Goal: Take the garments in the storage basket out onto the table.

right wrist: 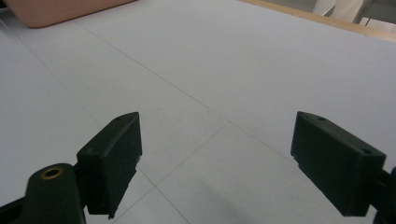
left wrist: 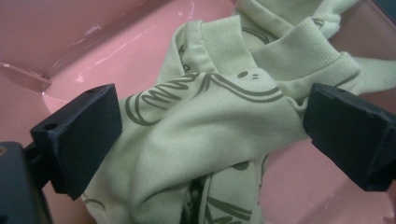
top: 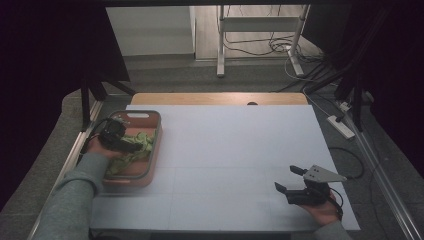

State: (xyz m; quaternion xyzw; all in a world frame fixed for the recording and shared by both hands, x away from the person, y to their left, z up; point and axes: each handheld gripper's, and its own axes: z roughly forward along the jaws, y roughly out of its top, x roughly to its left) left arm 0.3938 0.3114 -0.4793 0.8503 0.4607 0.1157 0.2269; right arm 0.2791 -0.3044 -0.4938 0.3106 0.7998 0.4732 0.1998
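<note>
Two claws in play, both spread wide. Right claw (top: 291,180) sits near the front right corner of the white desk (top: 235,150), held low in the person's right hand (top: 324,207), jaws pointing left-forward across bare surface; nothing between them, nothing touched, per the right gripper view. Left forearm in a grey sleeve (top: 70,200) runs up the left edge, left hand (top: 102,147) over the pink bin (top: 155,150) at the desk's left side. Left claw (left wrist: 210,135) is dipped into that bin, jaws open, straddling the pale green garment (left wrist: 210,116) with dark printed lines. Cloth bunches up between the jaws; left jaw looks to be against the fabric, right jaw just beside a fold, not clamped. Garment lies crumpled inside the bin, ribbed cuff just beyond the claw, well apart from the right claw.
</note>
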